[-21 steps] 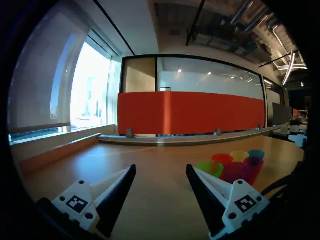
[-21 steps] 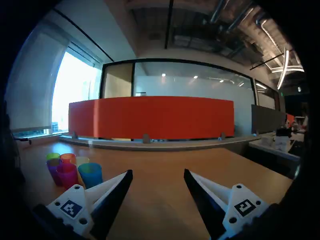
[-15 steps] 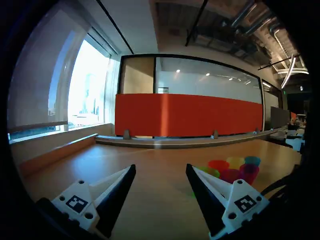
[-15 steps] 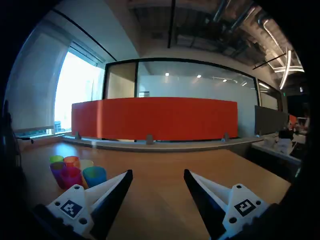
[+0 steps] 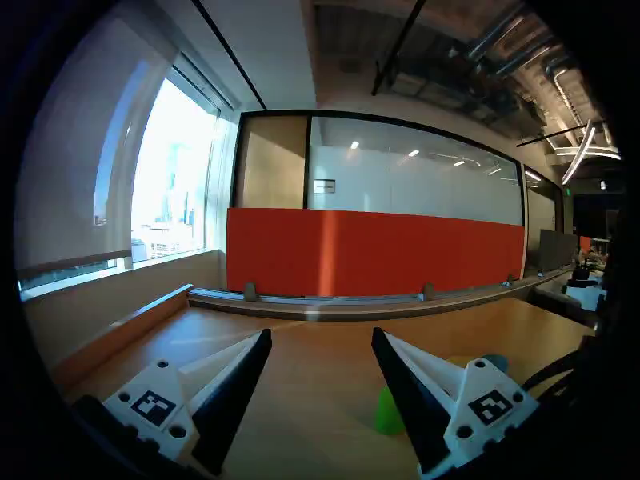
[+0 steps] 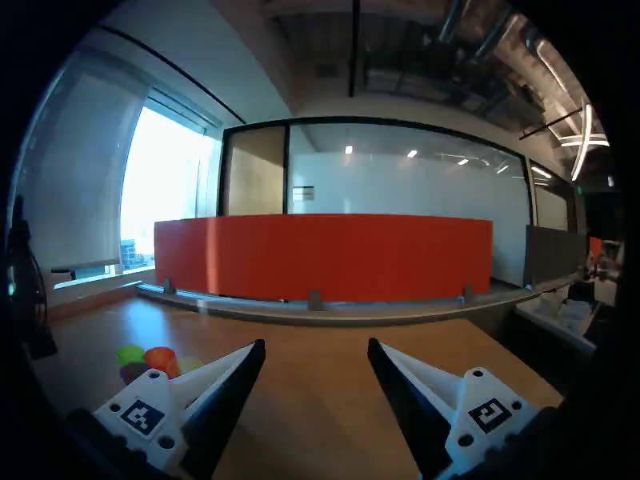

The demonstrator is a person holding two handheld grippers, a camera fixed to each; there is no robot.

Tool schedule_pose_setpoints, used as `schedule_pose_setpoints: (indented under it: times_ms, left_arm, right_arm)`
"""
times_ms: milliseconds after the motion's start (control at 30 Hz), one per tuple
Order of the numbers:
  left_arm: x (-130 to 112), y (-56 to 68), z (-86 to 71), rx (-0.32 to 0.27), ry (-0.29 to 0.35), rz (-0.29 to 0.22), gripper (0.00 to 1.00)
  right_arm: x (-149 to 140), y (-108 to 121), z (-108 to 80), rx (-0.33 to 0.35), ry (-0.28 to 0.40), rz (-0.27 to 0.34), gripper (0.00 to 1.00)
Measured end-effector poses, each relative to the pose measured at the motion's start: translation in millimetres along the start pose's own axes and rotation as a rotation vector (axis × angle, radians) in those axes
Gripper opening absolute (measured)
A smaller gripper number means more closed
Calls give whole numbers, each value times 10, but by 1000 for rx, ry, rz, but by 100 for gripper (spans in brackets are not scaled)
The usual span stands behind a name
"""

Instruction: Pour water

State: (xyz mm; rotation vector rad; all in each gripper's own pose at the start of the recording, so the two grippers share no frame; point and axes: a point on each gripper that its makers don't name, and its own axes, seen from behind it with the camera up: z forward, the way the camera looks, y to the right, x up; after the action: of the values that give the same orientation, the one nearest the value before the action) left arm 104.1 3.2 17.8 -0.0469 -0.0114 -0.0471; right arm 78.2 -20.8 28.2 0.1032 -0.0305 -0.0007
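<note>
Cups (image 6: 152, 360) have sunk lower; left hand-held gripper (image 5: 321, 331) and right hand-held gripper (image 6: 316, 342) gape empty.

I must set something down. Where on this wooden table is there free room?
Free: the bare wooden tabletop ahead of the right gripper, up to the long orange divider panel, and rightward to the table edge. Crowded: the cluster of coloured plastic cups at its left. Also free: wood from the left gripper to the window-side ledge.
</note>
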Motion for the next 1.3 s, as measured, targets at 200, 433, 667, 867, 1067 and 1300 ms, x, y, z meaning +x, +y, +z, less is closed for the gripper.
schedule_pose_setpoints:
  times_ms: [200, 433, 667, 867, 1067, 1300]
  left_arm:
    - [229, 90, 70, -40, -14, -5, 93]
    - [447, 162, 122, -73, -19, 24, 93]
    - [542, 202, 168, -97, -22, 33, 93]
    - [555, 249, 201, -134, -23, 37, 93]
    - [560, 365, 215, -204, -32, 27, 93]
    - [609, 566, 234, -311, -29, 28, 93]
  right_arm:
    - [314, 55, 53, 7, 5, 15, 99]
    - [518, 94, 88, 10, 14, -4, 99]
    - [593, 67, 111, 22, 11, 12, 99]
    - [638, -3, 131, 62, 16, 13, 99]
    - [671, -128, 153, 138, 11, 5, 99]
    - [654, -374, 169, 259, -11, -3, 99]
